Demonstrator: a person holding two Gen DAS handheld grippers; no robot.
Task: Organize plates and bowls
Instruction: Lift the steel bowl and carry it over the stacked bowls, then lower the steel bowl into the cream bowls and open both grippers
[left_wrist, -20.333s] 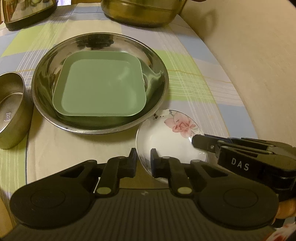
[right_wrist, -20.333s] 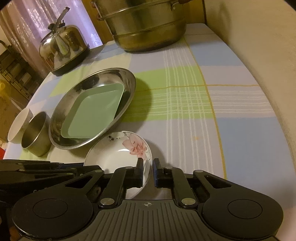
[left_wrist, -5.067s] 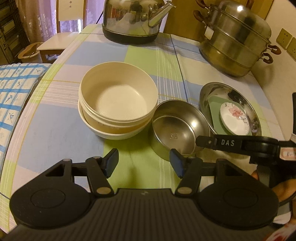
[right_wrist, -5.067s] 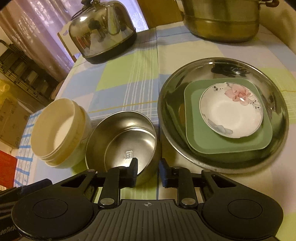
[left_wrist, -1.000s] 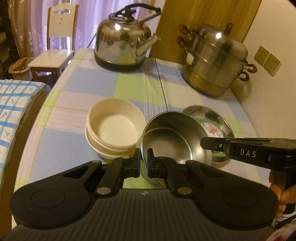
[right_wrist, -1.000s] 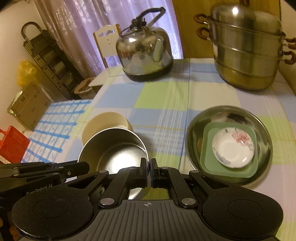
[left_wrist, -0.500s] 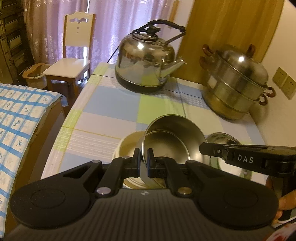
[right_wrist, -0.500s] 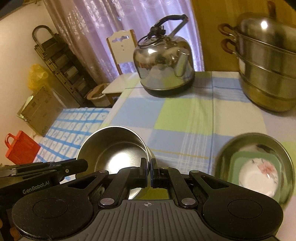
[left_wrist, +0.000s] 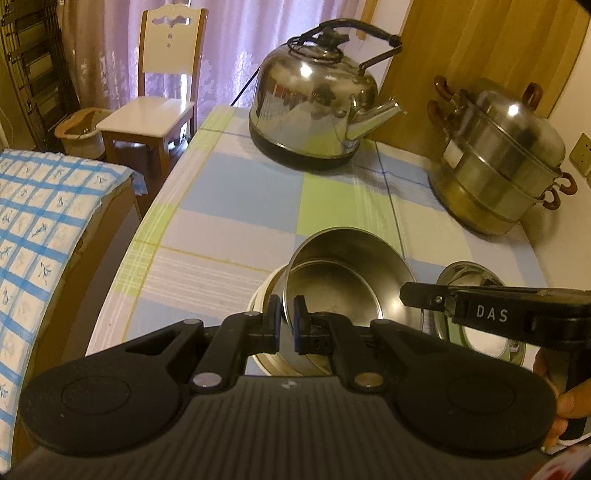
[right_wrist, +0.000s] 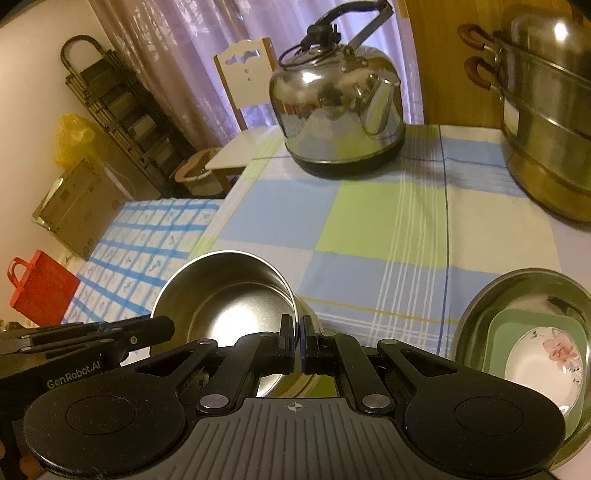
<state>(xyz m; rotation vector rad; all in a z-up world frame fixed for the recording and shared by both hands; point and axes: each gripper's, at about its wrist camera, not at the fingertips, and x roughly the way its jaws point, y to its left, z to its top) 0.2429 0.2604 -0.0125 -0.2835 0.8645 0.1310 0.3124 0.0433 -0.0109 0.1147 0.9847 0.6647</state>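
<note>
The steel bowl (left_wrist: 343, 291) and kettle (left_wrist: 314, 107) are mirror-bright polished metal; the steamer pot (left_wrist: 498, 166) looks duller, brushed. A woven checked cloth (right_wrist: 369, 221) covers the table. The flowered saucer (right_wrist: 546, 365) is glossy ceramic.

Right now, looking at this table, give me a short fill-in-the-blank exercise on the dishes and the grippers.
1. Both grippers, left and right, are clamped on the rim of the ____ bowl.
2. The flowered dish lies on a ____ square plate.
3. That plate sits in a steel ____.
4. Beneath the held bowl are ____ bowls.

Missing words: steel; green; pan; cream
</note>
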